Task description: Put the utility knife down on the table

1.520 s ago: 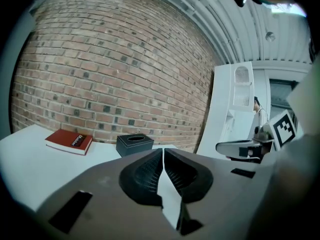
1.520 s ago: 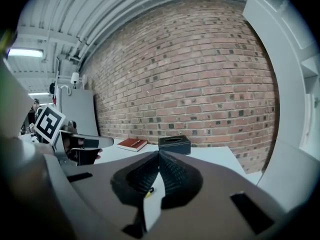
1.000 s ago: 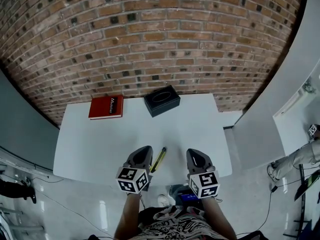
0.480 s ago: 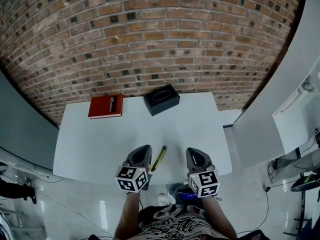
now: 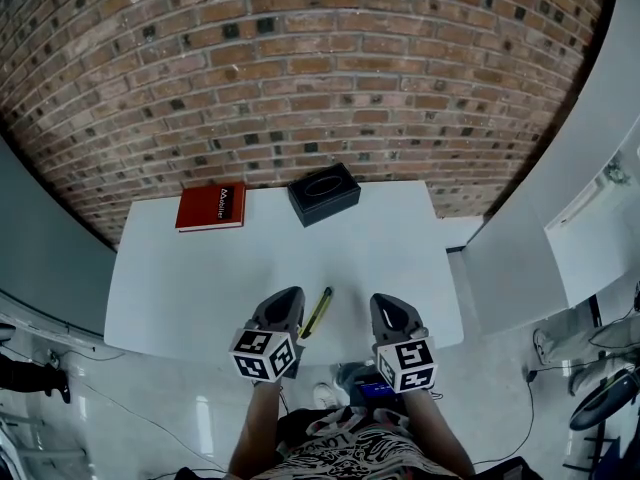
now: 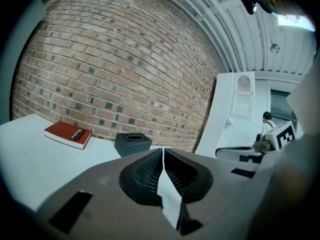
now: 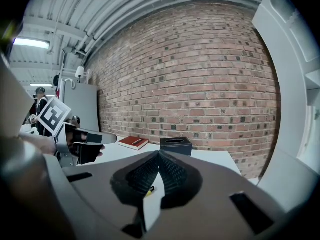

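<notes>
A yellow and black utility knife [image 5: 318, 313] lies flat on the white table [image 5: 200, 278] near its front edge, between my two grippers and touching neither. To the knife's left, my left gripper [image 5: 286, 300] is shut with nothing between its jaws [image 6: 163, 151]. On the other side my right gripper [image 5: 384, 304] is also shut and empty [image 7: 159, 155]. In the right gripper view a yellow sliver of the knife [image 7: 150, 189] shows just below the closed jaws.
A red book [image 5: 211, 206] lies at the table's back left and a black tissue box [image 5: 324, 195] at the back middle. Behind the table rises a brick wall [image 5: 320, 68]. White panels [image 5: 560, 198] flank the table's right side.
The knife and both grippers keep their places. Only the head camera has tipped slightly, so everything sits a little higher in the view.
</notes>
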